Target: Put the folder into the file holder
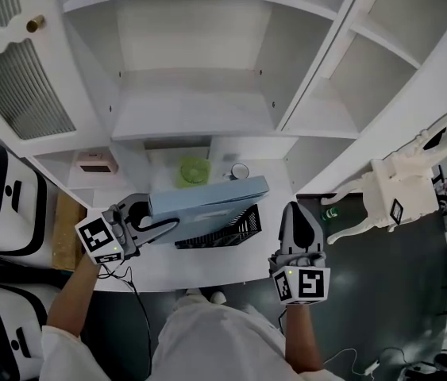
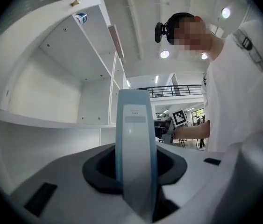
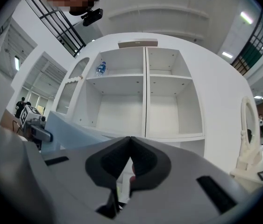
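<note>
Item: folder [image 1: 207, 199], pale blue, spine toward the left tool's camera. Position: held lengthwise over the black mesh file holder [image 1: 227, 230], lower edge at the holder's top; whether it sits inside cannot be told.
Left tool [image 1: 162, 226]: clamped on the folder's left end, jaws partly apart around it.
Right tool [image 1: 298, 210]: jaws together, nothing between them, just right of the holder.
Holder: stands on the white tabletop [image 1: 207, 264], below a white shelf unit [image 1: 199, 94].
Green object [image 1: 194, 171]: behind the folder.
</note>
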Tool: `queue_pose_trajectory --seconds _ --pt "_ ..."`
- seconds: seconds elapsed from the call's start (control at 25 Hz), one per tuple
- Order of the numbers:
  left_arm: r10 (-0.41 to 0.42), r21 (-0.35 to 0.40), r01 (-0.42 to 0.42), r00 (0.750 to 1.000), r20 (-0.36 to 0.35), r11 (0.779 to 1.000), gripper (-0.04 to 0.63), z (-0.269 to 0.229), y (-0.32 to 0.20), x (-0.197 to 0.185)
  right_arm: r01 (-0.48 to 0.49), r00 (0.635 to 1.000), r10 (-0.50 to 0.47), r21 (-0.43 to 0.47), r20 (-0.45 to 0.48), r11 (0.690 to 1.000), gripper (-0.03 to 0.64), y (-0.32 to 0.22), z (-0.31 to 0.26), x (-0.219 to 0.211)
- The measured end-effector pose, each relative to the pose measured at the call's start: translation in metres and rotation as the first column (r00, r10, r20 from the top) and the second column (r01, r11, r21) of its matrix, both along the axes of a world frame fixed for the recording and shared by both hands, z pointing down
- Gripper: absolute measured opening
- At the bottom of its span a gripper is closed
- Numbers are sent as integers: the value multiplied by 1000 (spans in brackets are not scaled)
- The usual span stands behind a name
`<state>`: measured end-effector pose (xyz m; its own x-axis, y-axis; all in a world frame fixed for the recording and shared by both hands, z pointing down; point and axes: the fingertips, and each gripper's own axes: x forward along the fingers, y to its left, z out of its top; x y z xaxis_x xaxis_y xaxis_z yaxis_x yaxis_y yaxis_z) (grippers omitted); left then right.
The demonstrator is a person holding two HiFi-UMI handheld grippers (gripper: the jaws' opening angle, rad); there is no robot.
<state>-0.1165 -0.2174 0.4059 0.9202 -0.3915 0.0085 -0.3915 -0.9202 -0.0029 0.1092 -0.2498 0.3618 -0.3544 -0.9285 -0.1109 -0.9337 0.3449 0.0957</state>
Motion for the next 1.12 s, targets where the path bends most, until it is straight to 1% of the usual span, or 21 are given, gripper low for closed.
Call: queue_pose_trajectory --seconds 0.16,0.36,0.68,0.92,1.12 --pt "44 -1 -44 998 -34 999 143 5 -10 12 -21 1000 21 10 -7 1000 -3 -1 -6 3" --pt "95 26 -93 992 -77 995 141 3 -16 24 -51 999 51 12 -12 999 -3 -4 -7 8" --pt "168 48 -164 978 -124 985 140 30 -21 48 -85 996 86 11 -23 996 -3 -4 -7 18" --pt "176 64 -167 970 -169 984 138 45 -22 46 -90 995 90 -4 -36 996 -3 -5 2 17" --pt "170 69 -158 959 -225 985 137 64 -23 38 -85 996 83 -29 -44 996 -3 -7 21 11"
